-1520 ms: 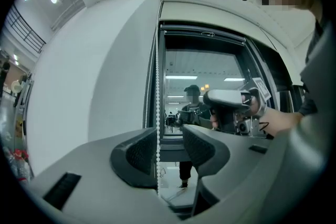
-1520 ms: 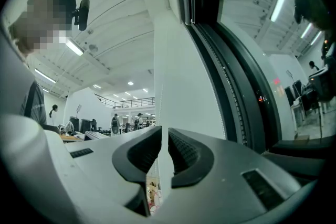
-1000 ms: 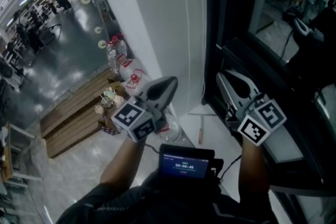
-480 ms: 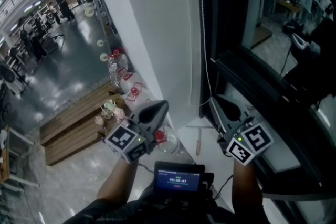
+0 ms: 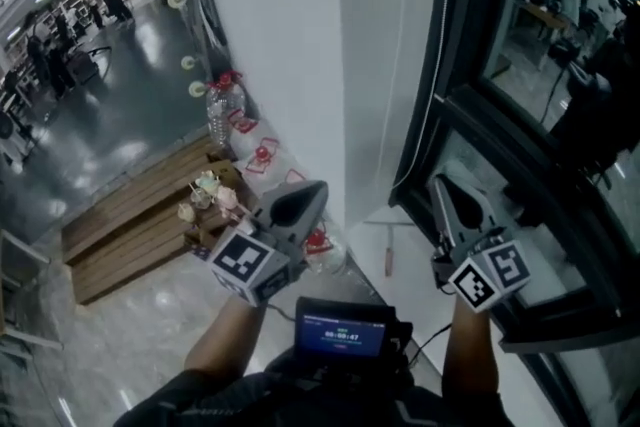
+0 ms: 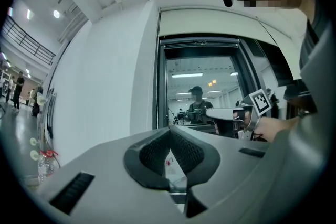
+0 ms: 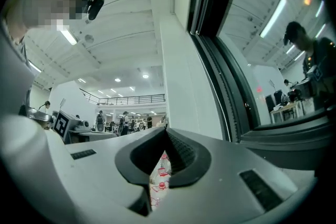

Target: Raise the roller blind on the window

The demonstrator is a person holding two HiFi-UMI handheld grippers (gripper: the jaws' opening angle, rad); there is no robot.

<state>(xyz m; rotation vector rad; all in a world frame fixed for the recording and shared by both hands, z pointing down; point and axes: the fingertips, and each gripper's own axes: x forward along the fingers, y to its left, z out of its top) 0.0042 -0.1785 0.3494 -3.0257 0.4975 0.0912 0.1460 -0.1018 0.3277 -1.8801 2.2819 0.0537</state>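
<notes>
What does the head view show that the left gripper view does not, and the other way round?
Only the head view: the wooden planks on the floor and the small lit screen. Only the left gripper view: the window's upper edge. Both: the left gripper, shut and empty, the white wall and a water bottle.

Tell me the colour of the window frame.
Black. The window frame shows best in the head view.
</notes>
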